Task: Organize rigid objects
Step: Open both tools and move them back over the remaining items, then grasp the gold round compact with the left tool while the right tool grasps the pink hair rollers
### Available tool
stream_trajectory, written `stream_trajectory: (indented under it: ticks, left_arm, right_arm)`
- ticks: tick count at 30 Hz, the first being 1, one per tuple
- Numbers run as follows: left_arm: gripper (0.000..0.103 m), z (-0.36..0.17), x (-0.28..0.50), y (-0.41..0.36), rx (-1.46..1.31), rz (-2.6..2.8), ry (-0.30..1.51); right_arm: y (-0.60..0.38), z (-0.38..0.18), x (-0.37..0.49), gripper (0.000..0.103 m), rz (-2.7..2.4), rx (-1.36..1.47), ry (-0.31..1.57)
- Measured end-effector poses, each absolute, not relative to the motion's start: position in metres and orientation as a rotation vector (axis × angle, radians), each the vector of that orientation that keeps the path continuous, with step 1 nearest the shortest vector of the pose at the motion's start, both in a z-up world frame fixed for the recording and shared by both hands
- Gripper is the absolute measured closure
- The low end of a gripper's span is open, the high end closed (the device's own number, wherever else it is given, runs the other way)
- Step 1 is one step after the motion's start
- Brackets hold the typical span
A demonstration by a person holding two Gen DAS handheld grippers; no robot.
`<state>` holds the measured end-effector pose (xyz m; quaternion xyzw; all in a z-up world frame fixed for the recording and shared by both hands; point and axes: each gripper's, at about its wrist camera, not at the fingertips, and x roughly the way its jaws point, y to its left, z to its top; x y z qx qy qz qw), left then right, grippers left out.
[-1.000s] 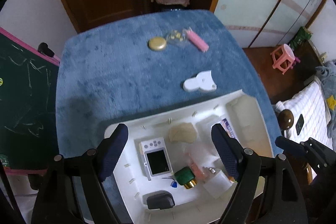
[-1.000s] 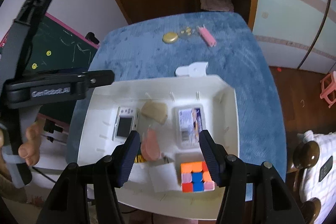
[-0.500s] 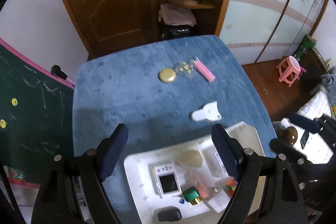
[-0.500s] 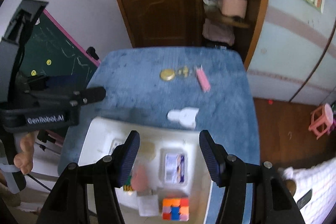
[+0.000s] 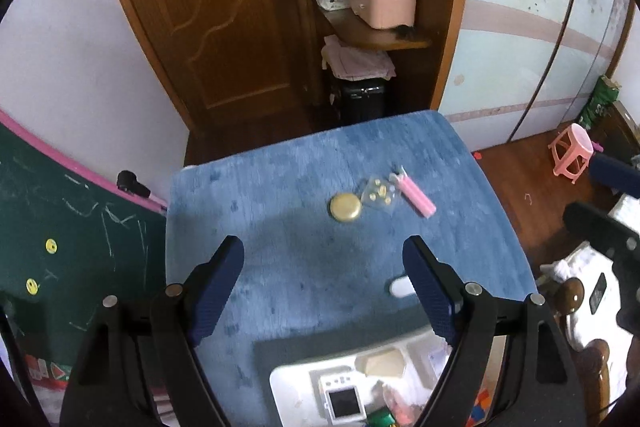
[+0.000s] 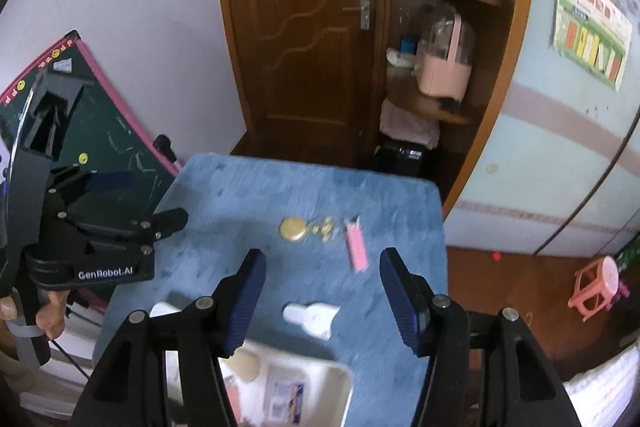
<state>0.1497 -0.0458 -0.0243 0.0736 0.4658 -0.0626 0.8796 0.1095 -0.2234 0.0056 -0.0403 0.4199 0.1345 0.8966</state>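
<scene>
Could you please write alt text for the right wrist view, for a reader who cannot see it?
The open right gripper hangs above a blue table, a white object between its fingers. Farther off lie a gold disc, a small bag and a pink stick; a white tray sits nearest.

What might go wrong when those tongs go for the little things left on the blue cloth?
The clear packet touches the gold disc and lies close to the pink tube, so tongs closing on one could nudge the others. The disc lies flat on the plush cloth and may slip from a pinch. The tube sits near the cloth's right edge and could roll off.
</scene>
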Motion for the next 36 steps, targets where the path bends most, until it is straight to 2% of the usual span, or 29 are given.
stream_trajectory:
  ticks: [3, 11, 20, 27, 36]
  left_arm:
    - [0.019, -0.025, 0.165, -0.05, 0.169, -0.122, 0.963]
    - [0.019, -0.06, 0.22, -0.06, 0.195, -0.1, 1.029]
    - [0.019, -0.165, 0.286, -0.075, 0.253, -0.109, 1.225]
    - [0.019, -0.243, 0.304, -0.078, 0.26, -0.129, 1.391]
    - [0.019, -0.272, 0.312, -0.08, 0.209, -0.141, 1.425]
  right_arm:
    - [-0.228, 0.013, 0.132, 0.036, 0.271, -0.089, 0.847]
    - [-0.242, -0.007, 0.207, 0.036, 0.237, -0.075, 0.873]
    - [-0.254, -0.106, 0.28, 0.036, 0.235, -0.04, 1.04]
    - [-0.248, -0.191, 0.3, 0.037, 0.279, -0.039, 1.185]
    - [-0.236, -0.252, 0.305, 0.044, 0.321, -0.067, 1.293]
